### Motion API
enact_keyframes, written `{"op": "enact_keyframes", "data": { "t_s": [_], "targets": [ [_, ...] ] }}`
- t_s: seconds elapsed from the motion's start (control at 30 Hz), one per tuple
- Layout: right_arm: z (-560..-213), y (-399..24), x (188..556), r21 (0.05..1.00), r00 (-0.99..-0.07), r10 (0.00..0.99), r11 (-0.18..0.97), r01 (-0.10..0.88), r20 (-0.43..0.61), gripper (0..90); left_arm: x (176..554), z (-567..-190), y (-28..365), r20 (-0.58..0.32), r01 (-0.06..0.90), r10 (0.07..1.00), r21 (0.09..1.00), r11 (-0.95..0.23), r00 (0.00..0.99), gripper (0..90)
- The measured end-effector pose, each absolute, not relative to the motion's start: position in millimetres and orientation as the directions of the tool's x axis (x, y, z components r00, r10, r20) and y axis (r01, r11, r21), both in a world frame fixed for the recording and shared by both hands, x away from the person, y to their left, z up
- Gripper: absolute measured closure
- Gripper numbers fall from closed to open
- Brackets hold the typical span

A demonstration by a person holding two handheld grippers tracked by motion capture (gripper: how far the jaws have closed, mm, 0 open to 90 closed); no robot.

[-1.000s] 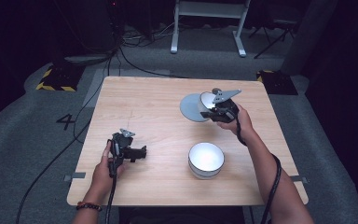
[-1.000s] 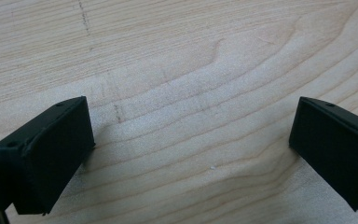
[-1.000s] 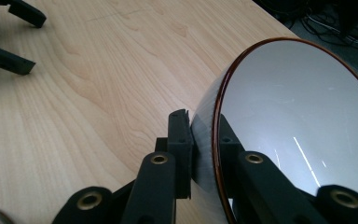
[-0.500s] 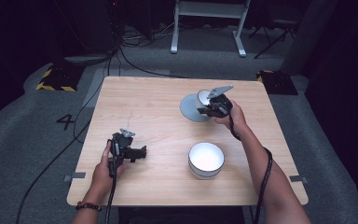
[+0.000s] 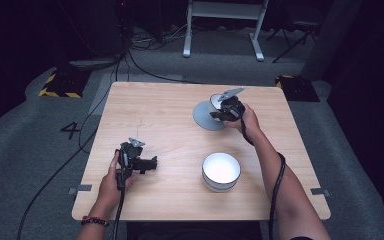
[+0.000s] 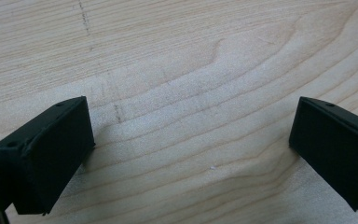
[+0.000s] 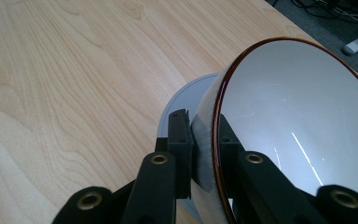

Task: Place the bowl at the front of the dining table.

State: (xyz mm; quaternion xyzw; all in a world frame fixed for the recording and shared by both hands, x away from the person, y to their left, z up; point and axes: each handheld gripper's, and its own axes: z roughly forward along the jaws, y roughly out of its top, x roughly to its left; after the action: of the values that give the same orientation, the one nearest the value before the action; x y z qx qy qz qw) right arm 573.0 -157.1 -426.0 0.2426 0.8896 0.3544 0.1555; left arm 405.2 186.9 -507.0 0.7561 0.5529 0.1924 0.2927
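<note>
Tabletop (image 5: 155, 110) bare across upper left and centre of frame; free passage there. White bowl (image 5: 221, 171) stands lower centre-right, grey plate (image 5: 205, 116) upper right. Open wood lane between them; left gripper (image 5: 152, 164) sits lower left.

We find a plate (image 5: 203, 118) lying on the far right part of the tabletop (image 5: 170, 105). A bowl (image 5: 216, 103) is tilted above the plate's right side, its wall between the jaws of our right gripper (image 5: 219, 114), which comes at it from the right. Nearer us, a second bowl (image 5: 221, 171) stands upright, well apart from the plate. Our left gripper (image 5: 152, 164) sits left of that second bowl, over bare wood.
</note>
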Motion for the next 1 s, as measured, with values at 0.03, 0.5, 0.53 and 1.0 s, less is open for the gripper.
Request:
{"op": "enact_keyframes", "data": {
  "t_s": [0.03,0.5,0.53,1.0],
  "targets": [
    [-427,-155,576,0.701,-0.831,0.545,0.635,0.325,-0.108,82.3,405,-507,187,-0.035,0.723,0.949,0.657,-0.214,0.312,0.0],
    [-433,-145,594,0.681,-0.817,0.565,0.642,0.352,-0.110,82.3,405,-507,187,-0.033,0.722,0.949,0.657,-0.216,0.314,0.0],
    [-434,-145,595,0.679,-0.819,0.563,0.644,0.353,-0.109,82.3,405,-507,187,-0.034,0.722,0.949,0.658,-0.215,0.313,0.0],
    [-448,-140,597,0.647,-0.818,0.555,0.681,0.342,-0.152,82.3,405,-507,187,-0.034,0.723,0.948,0.656,-0.217,0.316,0.0]
  ]
}}
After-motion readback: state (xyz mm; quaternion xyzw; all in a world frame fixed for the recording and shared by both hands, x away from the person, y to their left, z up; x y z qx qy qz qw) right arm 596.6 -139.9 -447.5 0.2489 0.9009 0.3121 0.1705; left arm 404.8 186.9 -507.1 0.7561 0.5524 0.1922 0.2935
